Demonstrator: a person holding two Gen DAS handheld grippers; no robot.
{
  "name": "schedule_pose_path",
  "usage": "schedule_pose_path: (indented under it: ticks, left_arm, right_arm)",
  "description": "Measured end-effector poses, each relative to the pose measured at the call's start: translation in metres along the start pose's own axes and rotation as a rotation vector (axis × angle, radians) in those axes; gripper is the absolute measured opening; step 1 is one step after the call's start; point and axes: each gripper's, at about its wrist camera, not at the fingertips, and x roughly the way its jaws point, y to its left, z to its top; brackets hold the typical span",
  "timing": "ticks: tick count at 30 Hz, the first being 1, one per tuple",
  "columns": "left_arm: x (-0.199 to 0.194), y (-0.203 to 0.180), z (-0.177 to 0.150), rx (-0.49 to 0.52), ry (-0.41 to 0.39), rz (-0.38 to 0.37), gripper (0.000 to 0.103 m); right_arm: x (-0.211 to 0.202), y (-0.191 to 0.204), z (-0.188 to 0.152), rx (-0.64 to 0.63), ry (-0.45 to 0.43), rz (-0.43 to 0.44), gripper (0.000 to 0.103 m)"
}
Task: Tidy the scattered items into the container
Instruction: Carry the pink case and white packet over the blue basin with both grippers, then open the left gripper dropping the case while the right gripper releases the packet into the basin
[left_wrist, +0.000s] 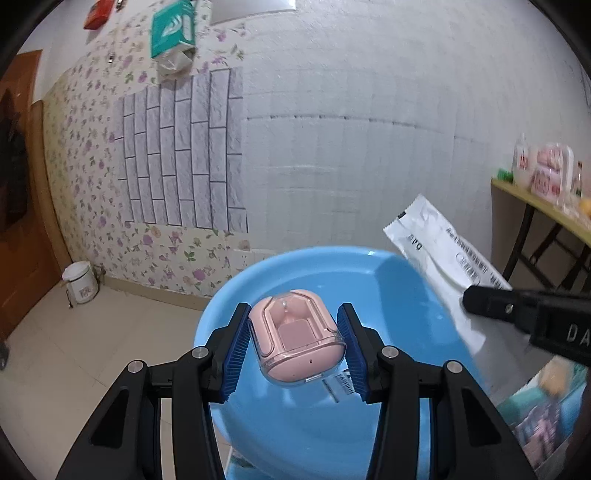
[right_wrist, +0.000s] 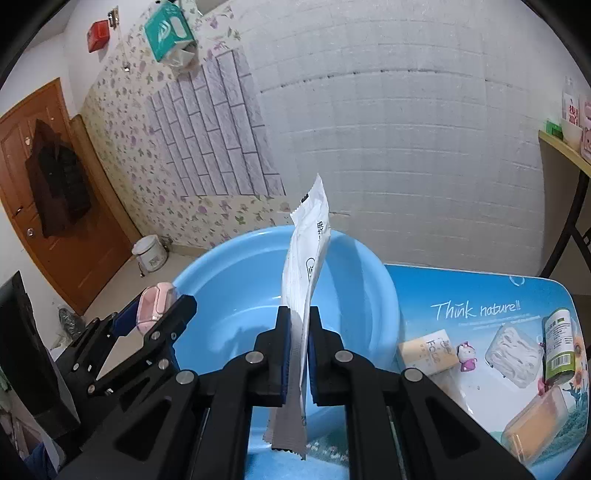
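Observation:
My left gripper (left_wrist: 293, 345) is shut on a pink earbud case (left_wrist: 295, 341) with a clear lid, held above the blue basin (left_wrist: 402, 291). In the right wrist view the same left gripper (right_wrist: 157, 314) hangs over the basin's left rim with the pink earbud case (right_wrist: 153, 304) between its pads. My right gripper (right_wrist: 297, 347) is shut on a white sachet (right_wrist: 304, 266) that stands upright over the blue basin (right_wrist: 236, 284). The left wrist view shows that white sachet (left_wrist: 439, 258) slanting in from the right, gripped by the right gripper's black finger (left_wrist: 491, 304).
A picture-printed table mat (right_wrist: 480, 291) lies right of the basin, carrying a small beige box (right_wrist: 428, 350), a purple toy figure (right_wrist: 466, 356), a white pouch (right_wrist: 515, 354), a green can (right_wrist: 559, 343) and an orange box (right_wrist: 535, 421). A white bin (right_wrist: 149, 254) stands on the floor by the wall.

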Motion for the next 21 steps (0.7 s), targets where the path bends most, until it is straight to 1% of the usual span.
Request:
schedule_pose_path:
  ticks: [2, 5, 10, 14, 18, 20, 21]
  left_arm:
    - [0.008, 0.0, -0.001, 0.007, 0.014, -0.011, 0.046]
    - [0.014, -0.003, -0.003, 0.025, 0.01, -0.03, 0.046]
    - [0.022, -0.013, -0.004, 0.069, 0.005, -0.058, 0.046]
    - [0.027, -0.012, -0.003, 0.092, 0.0, -0.048, 0.046]
    - [0.023, -0.006, -0.005, 0.073, 0.01, -0.036, 0.048]
    - [0.016, -0.004, -0.005, 0.066, 0.0, -0.018, 0.057]
    - [0.015, -0.002, -0.004, 0.061, -0.005, -0.007, 0.067]
  right_arm:
    - [0.009, -0.003, 0.0, 0.009, 0.014, -0.013, 0.008]
    - [0.022, -0.008, 0.0, 0.025, 0.034, -0.025, 0.008]
    - [0.035, -0.009, 0.002, 0.008, 0.042, -0.05, 0.008]
    - [0.041, -0.006, 0.002, 0.002, 0.042, -0.052, 0.008]
    - [0.035, -0.012, -0.001, -0.005, 0.048, -0.052, 0.008]
    - [0.03, -0.014, -0.001, -0.004, 0.043, -0.047, 0.008]
    - [0.03, -0.014, -0.001, -0.006, 0.04, -0.047, 0.008]
